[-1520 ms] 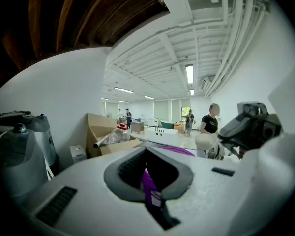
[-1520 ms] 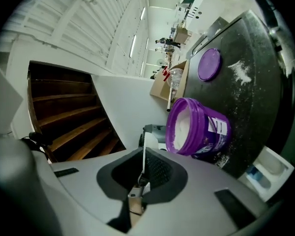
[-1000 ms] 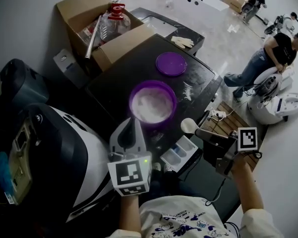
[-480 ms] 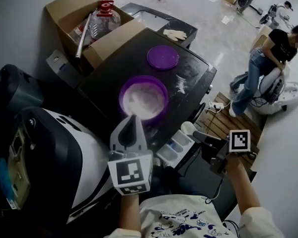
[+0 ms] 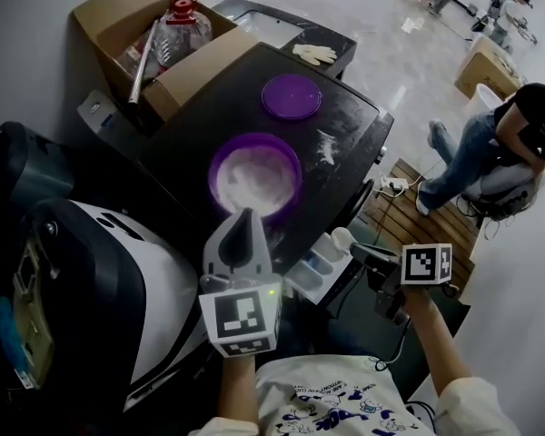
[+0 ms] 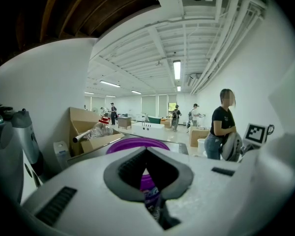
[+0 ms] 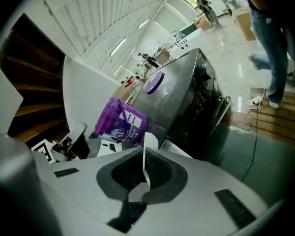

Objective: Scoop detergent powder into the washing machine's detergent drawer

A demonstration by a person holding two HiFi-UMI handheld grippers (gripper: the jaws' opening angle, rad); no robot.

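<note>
Two closed: L gripper [image 5: 245,216] clamps tub [image 5: 215,166], R gripper [image 5: 360,251] clamps scoop [image 5: 342,237].

- 2 grippers: left gripper [image 5: 245,218], right gripper [image 5: 358,250]
- 1 scoop [image 5: 342,238]
- 1 tub [image 5: 216,166] of powder
- 1 lid [image 5: 292,96]
- 1 drawer [image 5: 322,267]
- 1 washer [image 5: 359,130]
- 1 glove [image 5: 314,54]
- 2 boxes: near box [image 5: 204,62], far box [image 5: 480,62]
- 1 bystander [image 5: 522,121] close by; more people far back, too small to count
</note>
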